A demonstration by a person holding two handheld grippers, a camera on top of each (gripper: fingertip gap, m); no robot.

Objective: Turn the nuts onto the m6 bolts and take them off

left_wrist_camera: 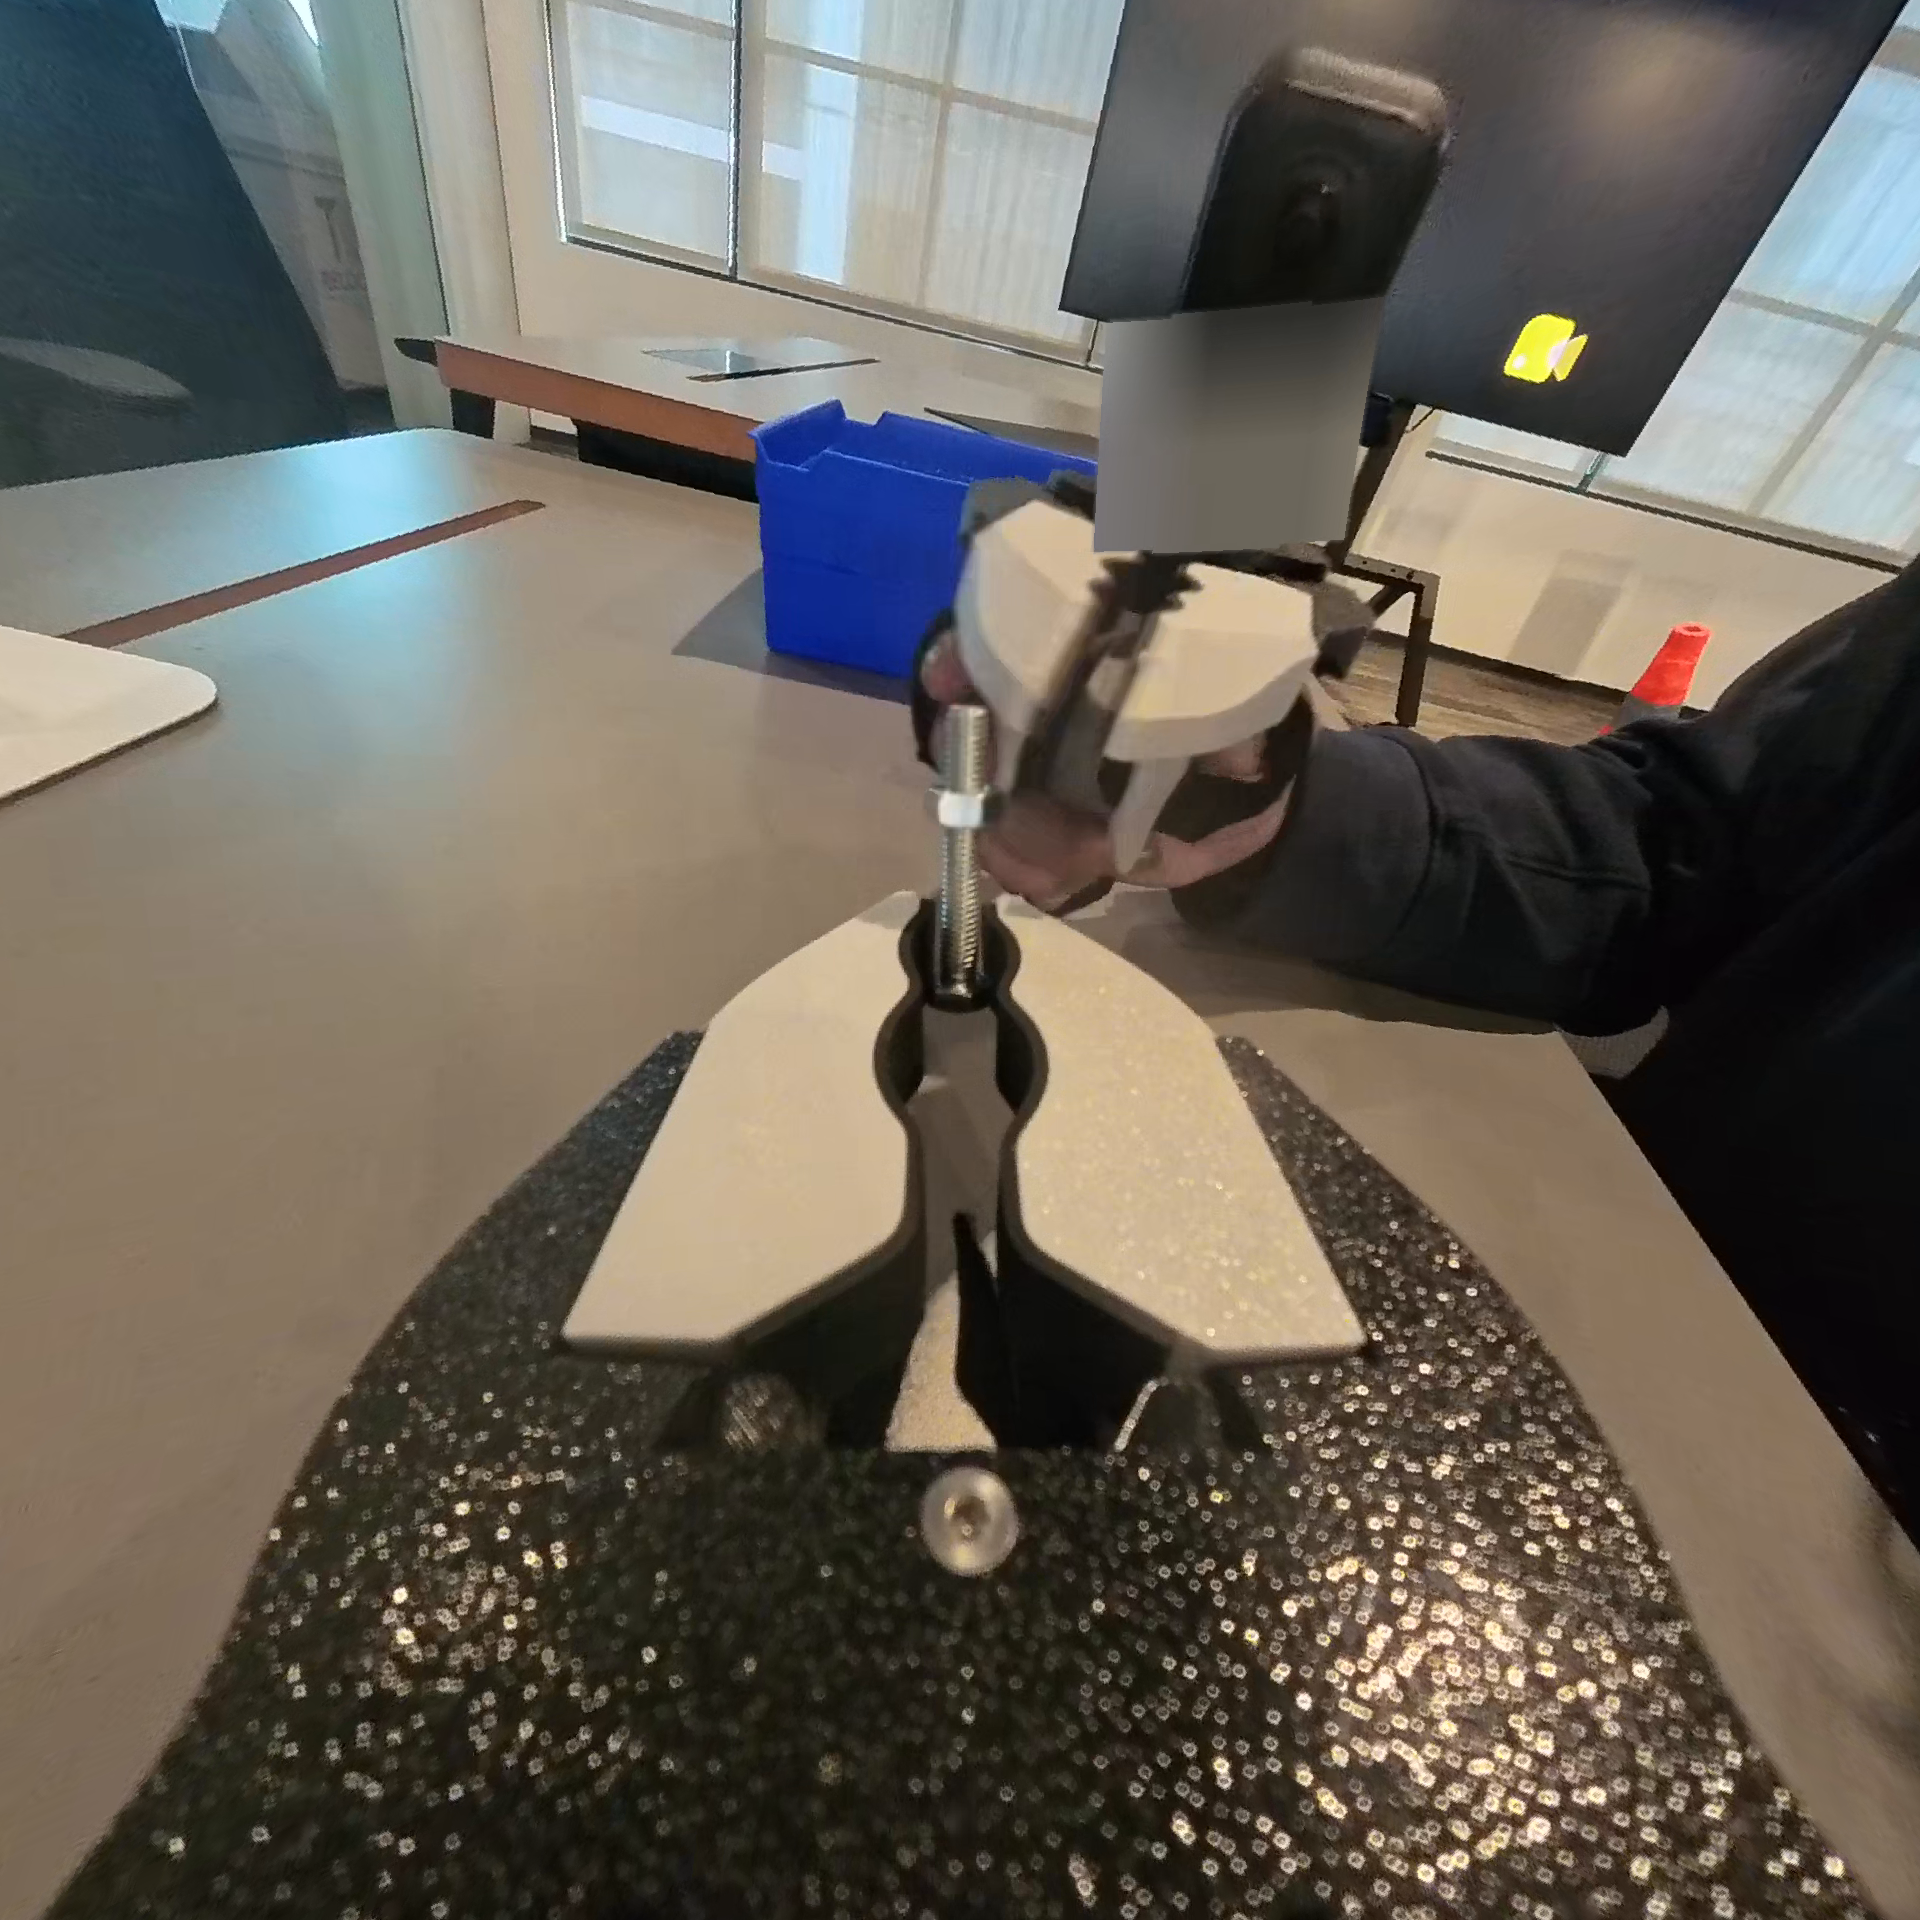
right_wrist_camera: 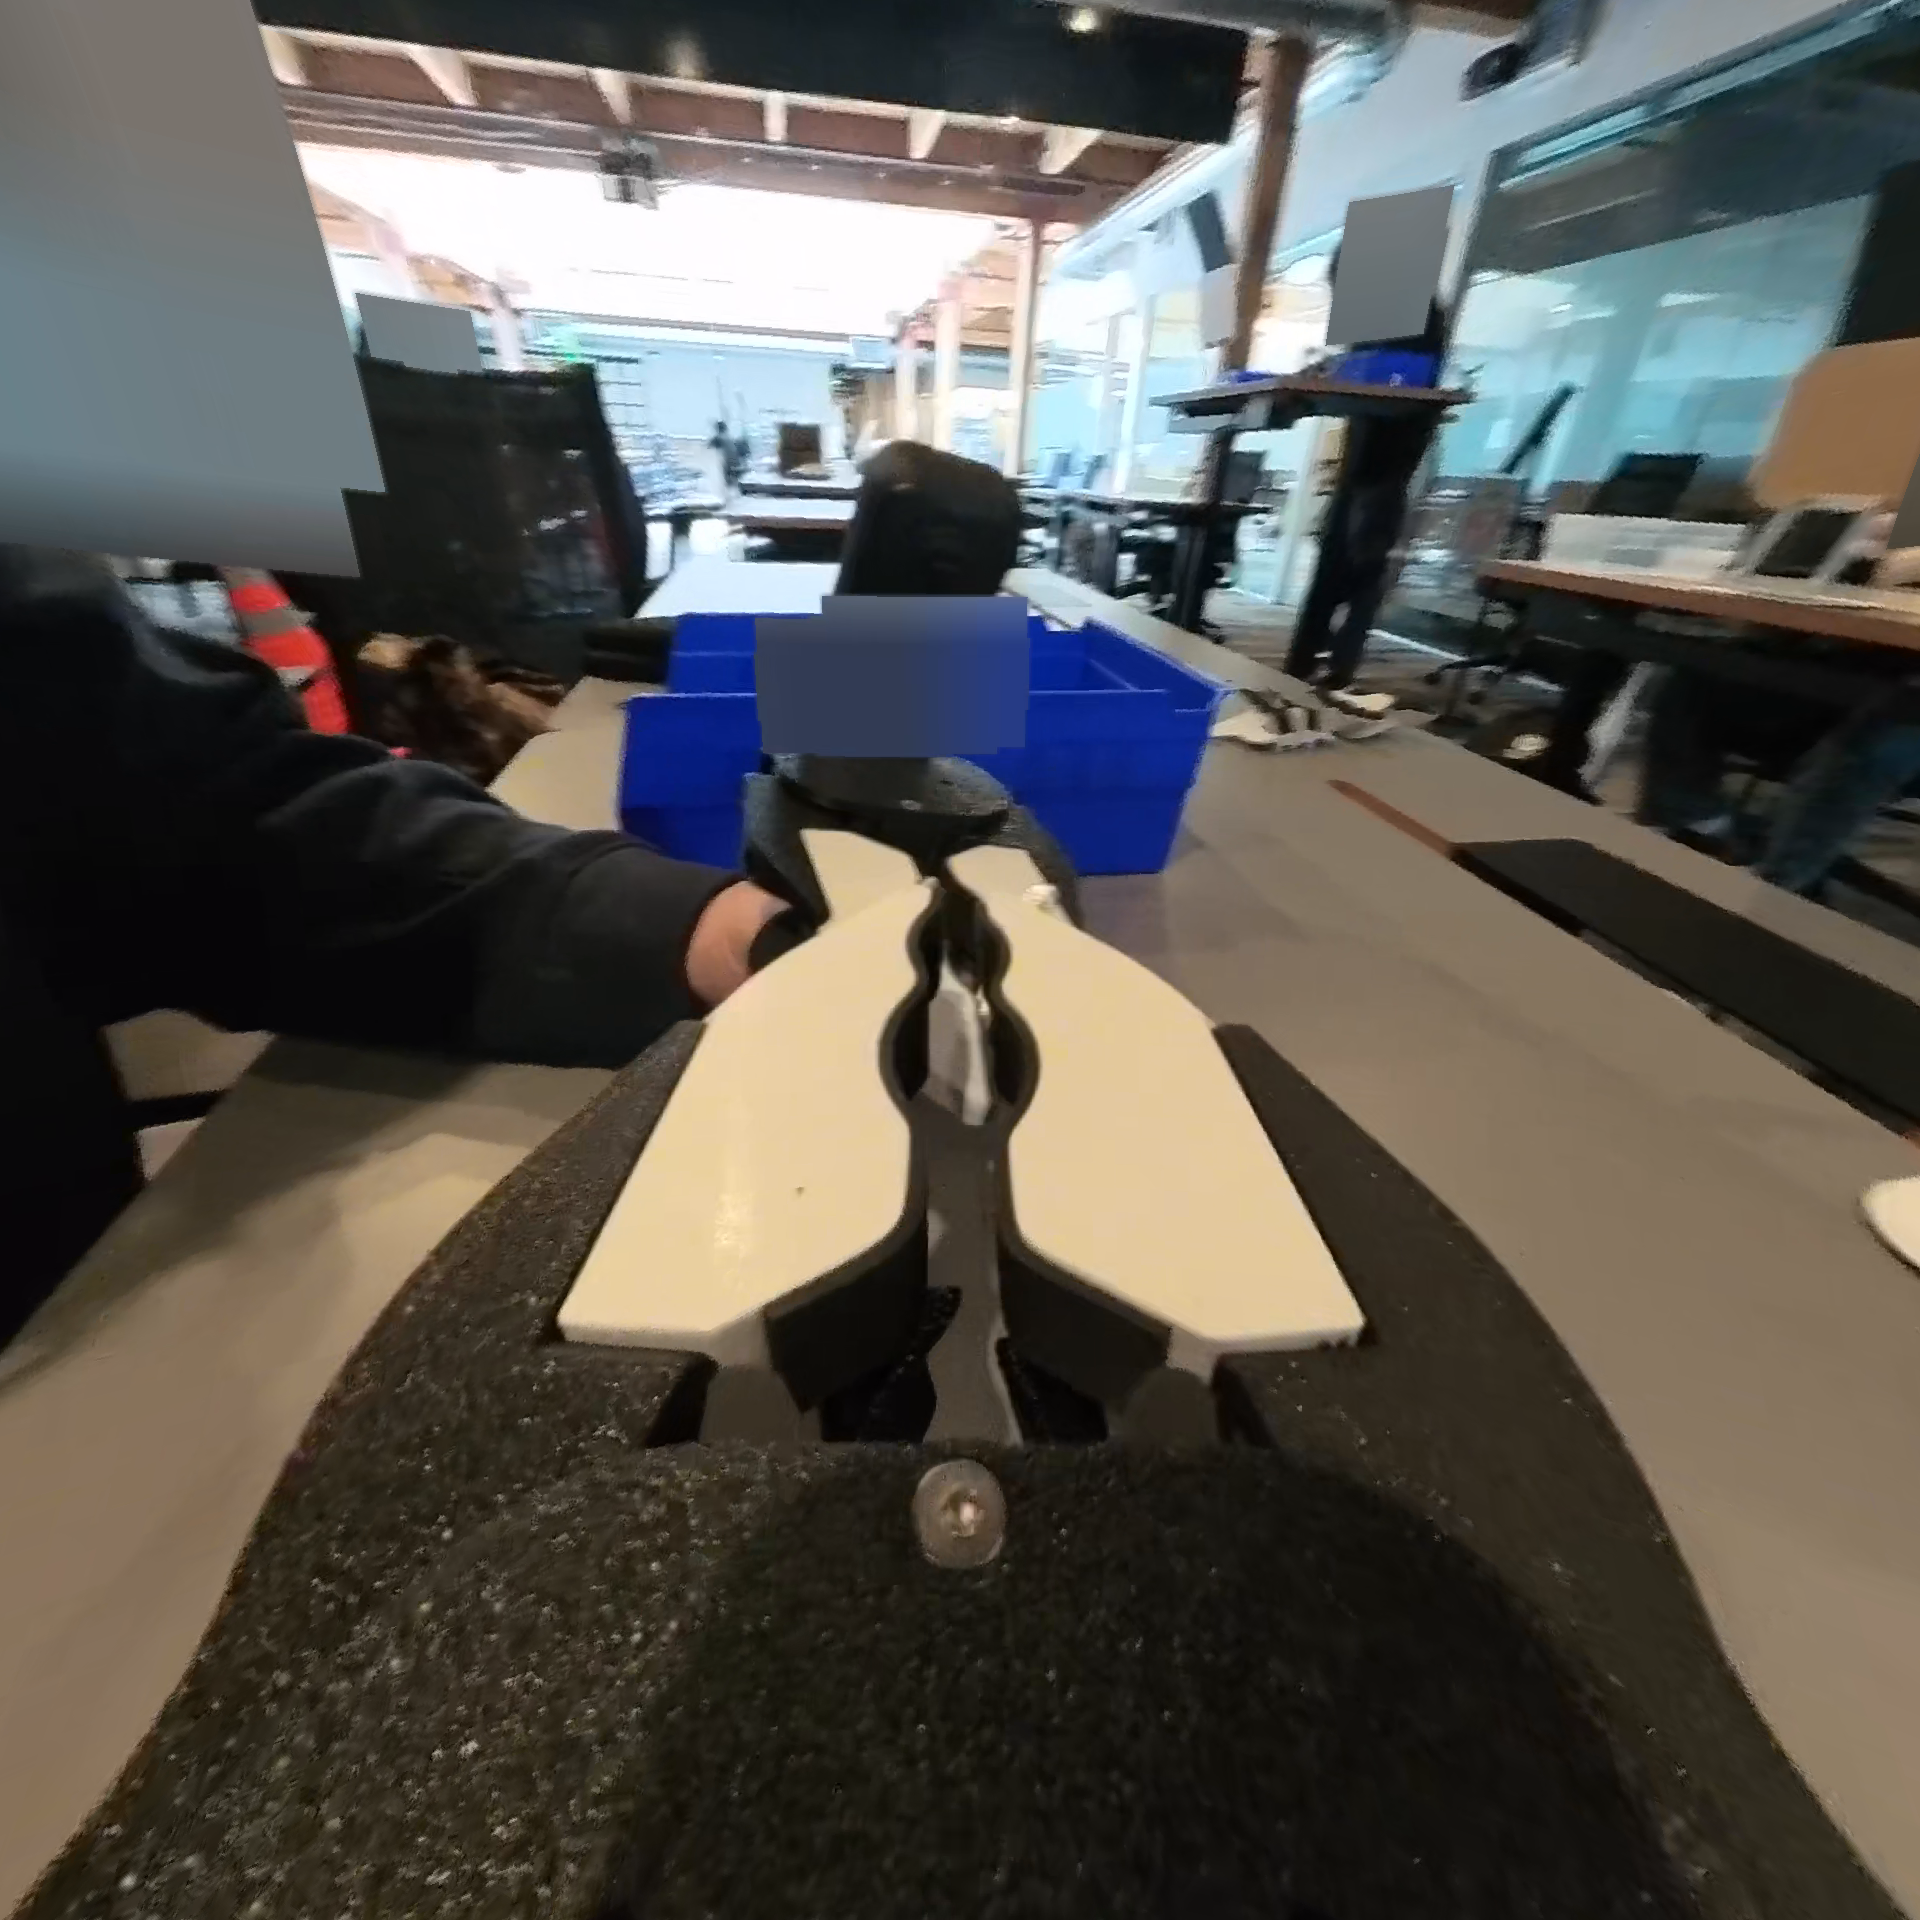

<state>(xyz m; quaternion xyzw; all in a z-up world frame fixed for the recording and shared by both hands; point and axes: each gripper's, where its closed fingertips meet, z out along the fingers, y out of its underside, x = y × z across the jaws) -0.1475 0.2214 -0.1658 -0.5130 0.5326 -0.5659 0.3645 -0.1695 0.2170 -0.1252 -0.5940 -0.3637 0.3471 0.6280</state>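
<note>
A silver threaded bolt (left_wrist_camera: pixel 956 883) stands upright, its lower end clamped in the front notch of my left gripper (left_wrist_camera: pixel 958 940), which is shut on it. A small hex nut (left_wrist_camera: pixel 964 805) sits high on the thread, with some thread bare above it. My right gripper (left_wrist_camera: pixel 1023 816) comes in tilted from the far right, its fingertips closed at the nut. In the right wrist view my right gripper (right_wrist_camera: pixel 940 909) has its jaws drawn together. The bolt and nut are hidden behind its tips there.
Both grippers work over a grey table (left_wrist_camera: pixel 416 935). A blue bin (left_wrist_camera: pixel 852 551) stands behind them and also shows in the right wrist view (right_wrist_camera: pixel 1122 790). A white pad (left_wrist_camera: pixel 83 707) lies far left. A person's dark sleeve (left_wrist_camera: pixel 1507 862) rests on the table at right.
</note>
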